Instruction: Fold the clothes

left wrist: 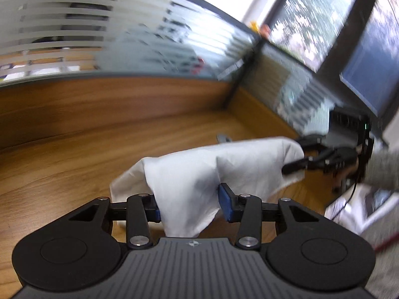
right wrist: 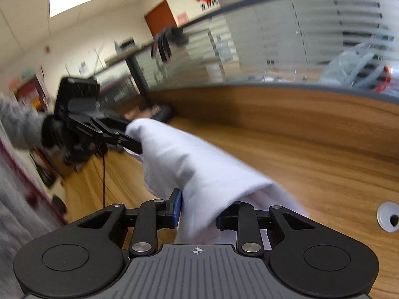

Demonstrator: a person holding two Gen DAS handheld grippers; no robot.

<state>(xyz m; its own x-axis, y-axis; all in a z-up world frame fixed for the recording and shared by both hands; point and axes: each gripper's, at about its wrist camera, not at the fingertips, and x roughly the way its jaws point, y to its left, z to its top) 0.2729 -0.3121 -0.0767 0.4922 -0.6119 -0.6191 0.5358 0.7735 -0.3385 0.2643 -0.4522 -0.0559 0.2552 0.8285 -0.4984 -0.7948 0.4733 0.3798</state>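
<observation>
Both grippers are holding one white cloth (left wrist: 199, 174) up off the wooden desk (left wrist: 74, 149), so it is hanging between them like a slack bridge rather than lying flat. The left gripper (left wrist: 189, 204) is gripping one end: its blue-padded fingers (left wrist: 225, 204) are standing fairly wide, with a thick bunch of fabric filling the gap between them and draping down over the gripper body. The right gripper (right wrist: 197, 211) is doing the same at the other end; its fingers are also spread around a bulky wad of cloth, and one finger is hiding under the fabric, so how firmly it is pinching is hard to judge. From each wrist view the opposite gripper is showing at the far end of the cloth, held by a person in a grey sleeve (right wrist: 17, 127). The cloth is looking doubled or rolled over on itself, yet no neat, flat fold is showing anywhere. As a judgement, the folding is mid-way: the cloth is being carried or turned over, and laying it down squared and flattened is remaining.
</observation>
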